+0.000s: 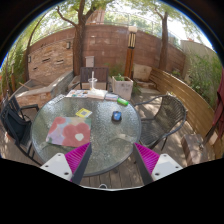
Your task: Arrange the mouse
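A small blue mouse (116,116) lies on the round glass table (100,140), right of its middle. A pink and orange mat (70,131) lies on the table's left part, with a small green and yellow card (84,113) just behind it. My gripper (113,160) is open and empty, held back from the table's near edge. Its pink pads (79,157) stand wide apart, with the table's near rim between them. The mouse is well ahead of the fingers.
Metal chairs stand around the table: one at the left (17,122), one at the right (166,112). A white planter box (122,86) and a bench (47,88) stand beyond, before a brick wall. A wooden fence (200,110) runs along the right. The floor is wooden decking.
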Demonstrator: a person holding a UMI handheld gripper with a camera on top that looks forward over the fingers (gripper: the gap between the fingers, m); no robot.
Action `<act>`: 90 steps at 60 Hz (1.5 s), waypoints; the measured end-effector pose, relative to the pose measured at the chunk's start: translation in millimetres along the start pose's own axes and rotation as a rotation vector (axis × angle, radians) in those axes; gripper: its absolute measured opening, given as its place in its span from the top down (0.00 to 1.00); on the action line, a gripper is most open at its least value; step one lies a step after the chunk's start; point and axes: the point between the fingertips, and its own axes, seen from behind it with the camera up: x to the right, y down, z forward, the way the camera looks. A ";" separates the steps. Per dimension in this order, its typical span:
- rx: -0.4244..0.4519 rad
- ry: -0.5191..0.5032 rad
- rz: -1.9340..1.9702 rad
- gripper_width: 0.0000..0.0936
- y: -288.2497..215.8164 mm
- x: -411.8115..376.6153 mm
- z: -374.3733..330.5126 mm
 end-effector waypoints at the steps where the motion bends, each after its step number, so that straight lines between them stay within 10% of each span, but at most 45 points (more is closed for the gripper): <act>1: 0.000 -0.003 -0.005 0.09 -1.7 -2.7 15.2; 29: -0.035 -0.047 0.014 0.09 -50.2 14.1 334.4; 40: -0.058 -0.058 0.059 0.24 -56.4 11.0 378.0; 44: -0.040 -0.061 0.033 0.43 -59.9 9.1 380.7; 59: -0.064 -0.014 0.029 0.61 -60.9 8.8 376.7; 78: 0.211 0.094 0.077 0.62 -178.8 6.2 230.4; 90: 0.260 -0.081 0.064 0.63 -181.1 -127.5 162.9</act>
